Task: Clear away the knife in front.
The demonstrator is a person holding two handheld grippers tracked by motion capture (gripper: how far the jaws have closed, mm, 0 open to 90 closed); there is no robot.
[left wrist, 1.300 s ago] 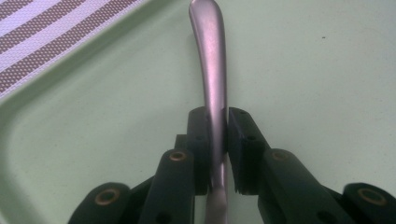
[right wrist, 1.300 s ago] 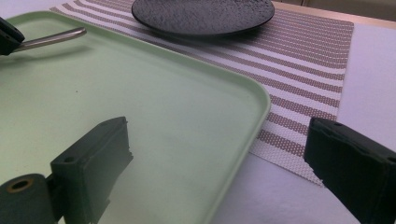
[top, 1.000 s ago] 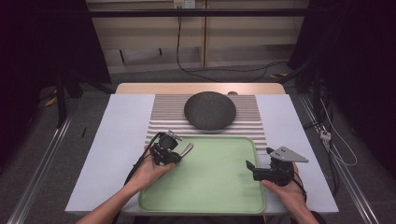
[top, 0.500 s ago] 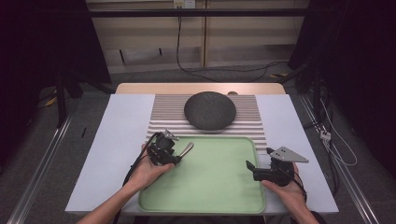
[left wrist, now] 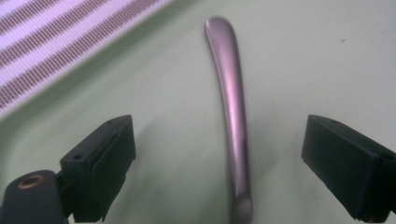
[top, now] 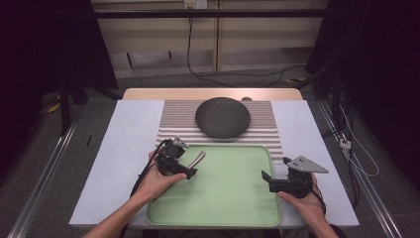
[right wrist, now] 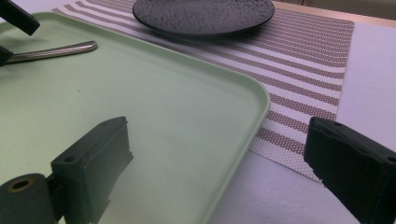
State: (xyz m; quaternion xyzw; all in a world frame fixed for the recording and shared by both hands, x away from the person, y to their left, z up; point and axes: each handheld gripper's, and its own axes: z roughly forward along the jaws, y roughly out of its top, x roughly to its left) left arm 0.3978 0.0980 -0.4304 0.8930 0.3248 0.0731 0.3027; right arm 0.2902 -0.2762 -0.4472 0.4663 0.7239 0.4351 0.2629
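A metal utensil [top: 197, 159] lies on the green tray [top: 228, 198] near its far left corner. Only its handle [left wrist: 229, 88] shows; the head end is hidden under my hand. My left gripper [top: 184, 161] sits over it, and its jaws have just been opening. In the left gripper view the left gripper [left wrist: 224, 149] stands open, with the handle between the pads but clear of both. My right gripper [top: 271, 182] rests at the tray's right edge, open with nothing between its jaws. In the right gripper view the right gripper [right wrist: 224, 154] straddles the tray's rim [right wrist: 261, 107].
A dark round plate [top: 223, 117] sits on a striped placemat [top: 176, 119] behind the tray, all on a white table cover [top: 129, 139]. The plate [right wrist: 203, 11] and mat [right wrist: 303, 60] lie beyond the tray's far corner in the right gripper view.
The left gripper's jaws have opened off the utensil handle, which now lies free on the tray. Both hands have stayed about where they were.
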